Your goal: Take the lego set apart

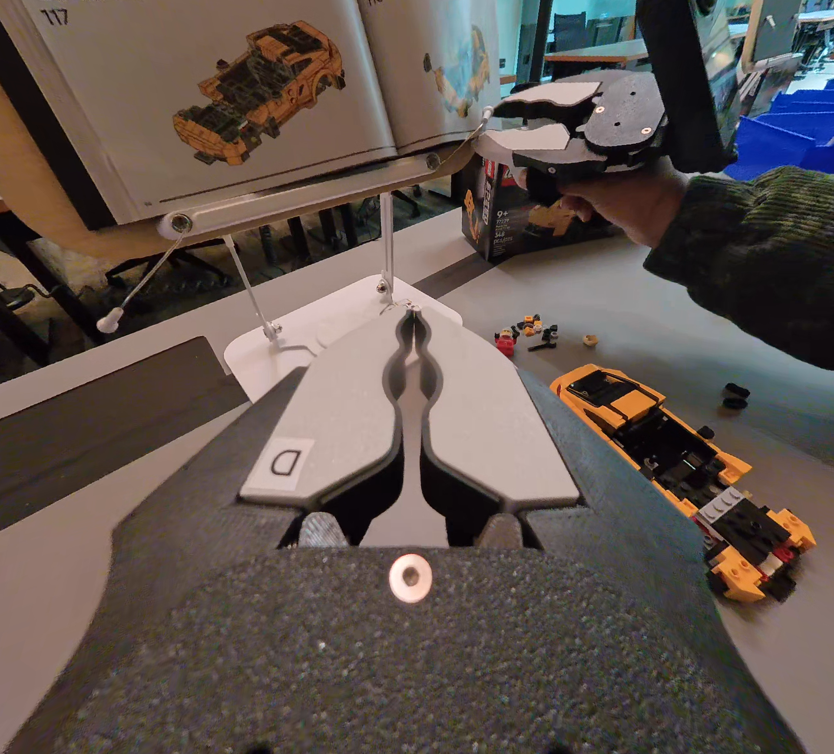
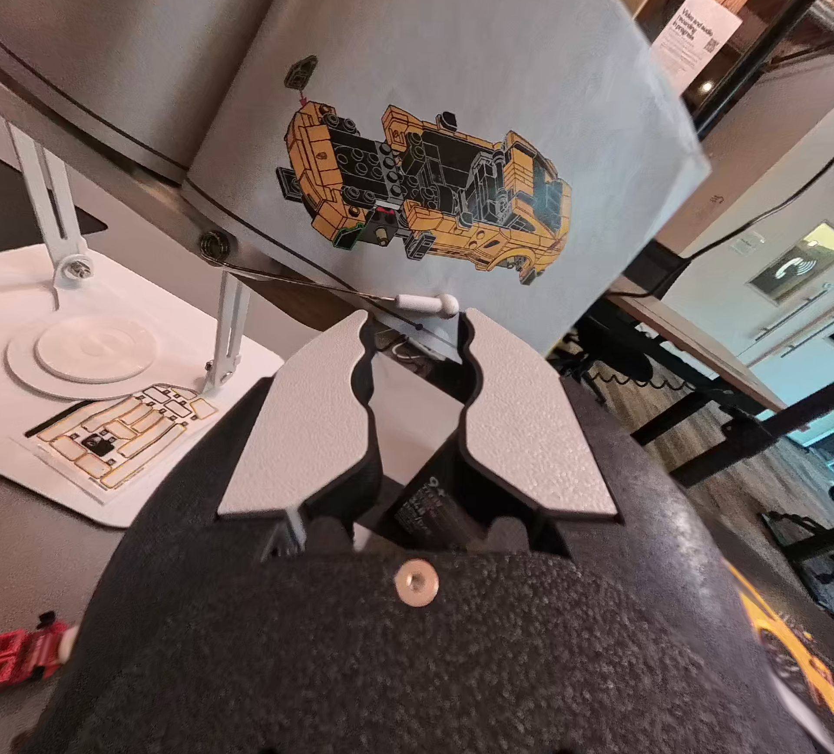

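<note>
Left tool point(image 1: 413, 319) in its own wrist view hangs over the grey surface point(image 1: 609, 294) with its two fingers pressed together at the tips, gripping nothing. To its right on the surface lies the lego car point(image 1: 668, 466), yellow and black, roof and wheels off, studs exposed along its length. Beyond it sits a small heap of loose pieces point(image 1: 528, 333) with a red minifigure, and two black tyres point(image 1: 735, 397) lie apart from the car. Farther off, the right tool point(image 1: 501, 127) is raised by a hand point(image 1: 632, 209) to the corner of the instruction booklet point(image 1: 216, 69), which rests open on a white book stand point(image 1: 289, 195); the set's box point(image 1: 510, 218) stands behind. In the right wrist view the right tool point(image 2: 415, 319) is spread, its tips just at the lower edge of the booklet's right page point(image 2: 451, 78), beside the stand's white-tipped page clip point(image 2: 426, 302); a sticker sheet point(image 2: 122, 430) lies on the stand's base. The car looks light and rigid but brittle at its joints, so it likely wants one tool steadying the black chassis while the other pinches a yellow body panel at its edge.
</note>
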The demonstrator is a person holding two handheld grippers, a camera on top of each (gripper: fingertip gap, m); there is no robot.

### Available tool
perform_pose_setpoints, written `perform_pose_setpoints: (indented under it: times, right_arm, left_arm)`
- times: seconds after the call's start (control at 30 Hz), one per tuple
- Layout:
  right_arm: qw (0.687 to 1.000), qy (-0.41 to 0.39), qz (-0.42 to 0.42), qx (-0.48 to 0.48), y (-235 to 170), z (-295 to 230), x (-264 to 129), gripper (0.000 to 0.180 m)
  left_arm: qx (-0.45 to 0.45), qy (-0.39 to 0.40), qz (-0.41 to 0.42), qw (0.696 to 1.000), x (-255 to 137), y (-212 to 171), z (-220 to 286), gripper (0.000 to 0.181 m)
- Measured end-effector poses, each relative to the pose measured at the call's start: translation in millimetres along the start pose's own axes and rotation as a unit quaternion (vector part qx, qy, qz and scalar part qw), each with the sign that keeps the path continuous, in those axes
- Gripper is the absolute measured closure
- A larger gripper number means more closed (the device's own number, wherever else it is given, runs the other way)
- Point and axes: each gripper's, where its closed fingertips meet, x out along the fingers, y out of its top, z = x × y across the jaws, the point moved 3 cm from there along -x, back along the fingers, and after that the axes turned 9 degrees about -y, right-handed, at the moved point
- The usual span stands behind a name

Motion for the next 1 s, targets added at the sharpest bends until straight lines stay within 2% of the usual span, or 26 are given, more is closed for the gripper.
perform_pose_setpoints:
  times: [0.37, 0.53, 0.63, 0.7, 0.87, 1.0]
  right_arm:
    - [1.0, -0.002, 0.001, -0.003, -6, 2, -7, 0.149]
    - [0.999, 0.015, 0.016, 0.047, -5, 5, -35, 0.149]
    - [0.993, 0.061, 0.037, 0.098, 10, -2, -53, 0.149]
    - [0.987, 0.093, 0.044, 0.126, 21, -10, -59, 0.155]
    - [0.988, 0.071, 0.016, 0.133, 34, -17, -43, 0.176]
    - [0.986, 0.08, 0.005, 0.149, 34, -23, -36, 0.179]
  left_arm:
    - [-0.001, -0.009, -0.01, 1.0, 4, -8, 3, 0.181]
    - [-0.007, -0.009, -0.005, 1.0, 2, -7, 4, 0.181]
    - [-0.007, -0.011, -0.004, 1.0, 4, -9, 5, 0.181]
    - [-0.005, -0.013, -0.007, 1.0, 6, -14, 7, 0.181]
    - [0.006, -0.017, -0.012, 1.0, 9, -17, 15, 0.181]
    - [0.01, -0.017, -0.011, 1.0, 8, -17, 16, 0.181]
